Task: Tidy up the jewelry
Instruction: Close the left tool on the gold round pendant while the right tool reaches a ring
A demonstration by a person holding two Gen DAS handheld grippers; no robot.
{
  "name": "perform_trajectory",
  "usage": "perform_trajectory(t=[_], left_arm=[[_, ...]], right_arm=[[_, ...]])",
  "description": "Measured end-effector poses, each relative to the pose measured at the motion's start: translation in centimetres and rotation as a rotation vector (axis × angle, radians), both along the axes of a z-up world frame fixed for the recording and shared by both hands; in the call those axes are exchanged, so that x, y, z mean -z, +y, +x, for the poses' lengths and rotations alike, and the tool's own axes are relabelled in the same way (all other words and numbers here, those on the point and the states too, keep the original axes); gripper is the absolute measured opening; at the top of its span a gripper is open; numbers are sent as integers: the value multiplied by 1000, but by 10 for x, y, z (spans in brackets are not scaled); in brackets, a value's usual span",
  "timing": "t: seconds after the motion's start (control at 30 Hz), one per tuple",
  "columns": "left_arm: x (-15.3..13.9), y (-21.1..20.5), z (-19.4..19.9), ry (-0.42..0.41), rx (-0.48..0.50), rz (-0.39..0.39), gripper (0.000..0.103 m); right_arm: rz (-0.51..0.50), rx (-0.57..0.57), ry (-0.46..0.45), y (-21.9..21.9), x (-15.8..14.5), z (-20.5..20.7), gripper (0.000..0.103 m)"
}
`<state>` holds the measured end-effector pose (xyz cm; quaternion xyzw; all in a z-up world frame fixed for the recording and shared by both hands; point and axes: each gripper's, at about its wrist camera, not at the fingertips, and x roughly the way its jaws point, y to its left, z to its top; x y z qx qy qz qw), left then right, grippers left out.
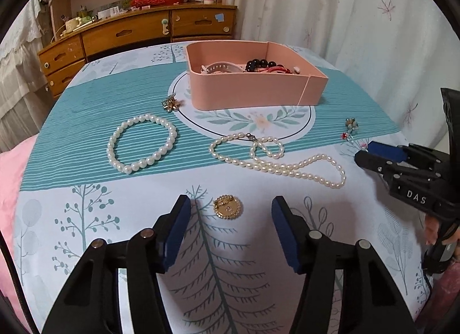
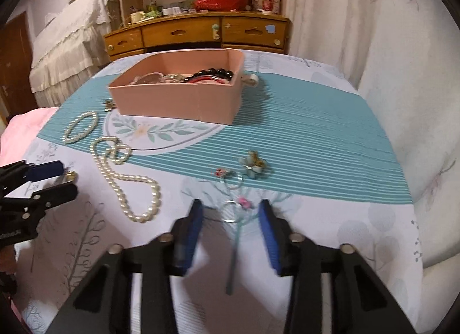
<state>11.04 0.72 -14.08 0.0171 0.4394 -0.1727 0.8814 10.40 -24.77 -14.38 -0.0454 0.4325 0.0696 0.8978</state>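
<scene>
A pink box (image 1: 253,91) with beads and bracelets inside stands at the back of the table; it also shows in the right wrist view (image 2: 175,101). My left gripper (image 1: 231,206) is open around a round gold brooch (image 1: 227,207). A pearl bracelet (image 1: 142,142) and a long pearl necklace (image 1: 276,158) lie beyond it. My right gripper (image 2: 230,209) is open around a ring with a pink flower (image 2: 237,209). A red-stone ring (image 2: 228,175) and a pale blue flower brooch (image 2: 253,165) lie just beyond.
A small gold flower brooch (image 1: 171,103) lies left of the box. The printed tablecloth (image 1: 86,121) covers the table. A wooden dresser (image 1: 129,32) stands behind, a curtain (image 1: 345,17) at the right, pink bedding (image 1: 11,178) at the left.
</scene>
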Motion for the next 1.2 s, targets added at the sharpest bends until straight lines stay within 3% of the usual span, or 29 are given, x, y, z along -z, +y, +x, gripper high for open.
perform_trajectory(t=[0.17,0.4,0.6,0.7,0.87,1.2], left_arm=[[0,-1,2,-13,-18,20,38],[0,-1,3,-10,-33,35,18],[-1,-1,0,6,-34,24,18],[-2,-1,0,22,-28,22,18],[-3,1,-1,56,-30,-8,18],[-5,12,-8,64,-63,12,18]], right_arm=[[-8,-23,-2,6,0,-2,20],[-4,-17,1,7,-1,-2,19],[20,-15,13,5,-2,-3,19],[60,-20,32,0,-3,-4,5],[81,-15,42,-4,-2,-7,3],[107,8,33,-9,-5,-6,2]])
